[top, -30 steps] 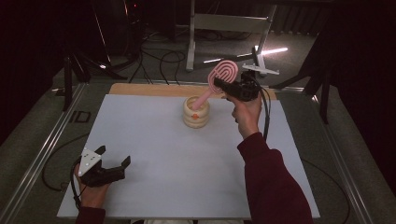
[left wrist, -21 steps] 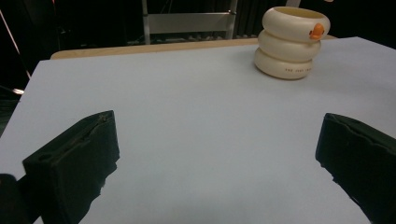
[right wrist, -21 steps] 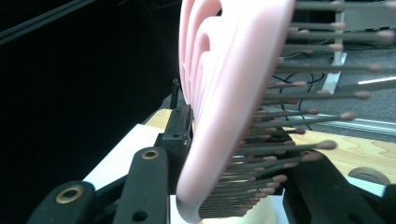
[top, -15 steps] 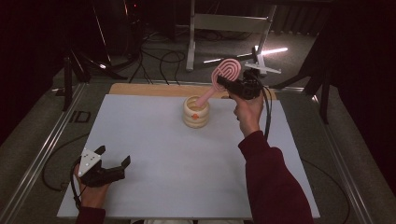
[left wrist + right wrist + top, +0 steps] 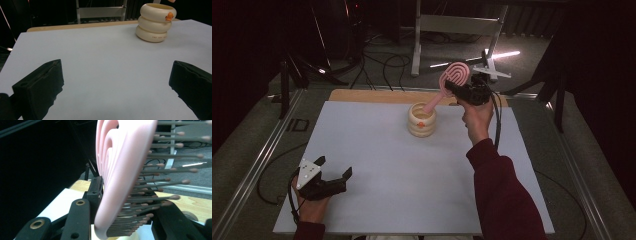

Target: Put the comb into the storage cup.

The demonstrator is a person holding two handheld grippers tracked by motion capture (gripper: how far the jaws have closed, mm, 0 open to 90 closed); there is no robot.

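- Nearest to me, I am resting my left gripper [image 5: 333, 181] low over the near left part of the white table [image 5: 377, 185], its jaws standing wide apart with nothing between them.
- Looking along those jaws, I am seeing bare tabletop and, well beyond, the cream ribbed cup [image 5: 156, 22] standing upright with a small orange mark near its rim.
- Farther out, I am reaching my right arm in its dark red sleeve [image 5: 504, 192] toward the far side of the table.
- There I am clamping my right gripper [image 5: 462, 90] on the pink hairbrush [image 5: 451, 82], at the lower end of its head where the handle begins: one jaw on the smooth back, the other among the bristles.
- The brush is tilting, handle down in the cup's mouth, head up and away from it.
- I am judging it light and stiff, the plastic a bit slick and the bristles springy, so the firmer hold would be lower, on the bare handle.
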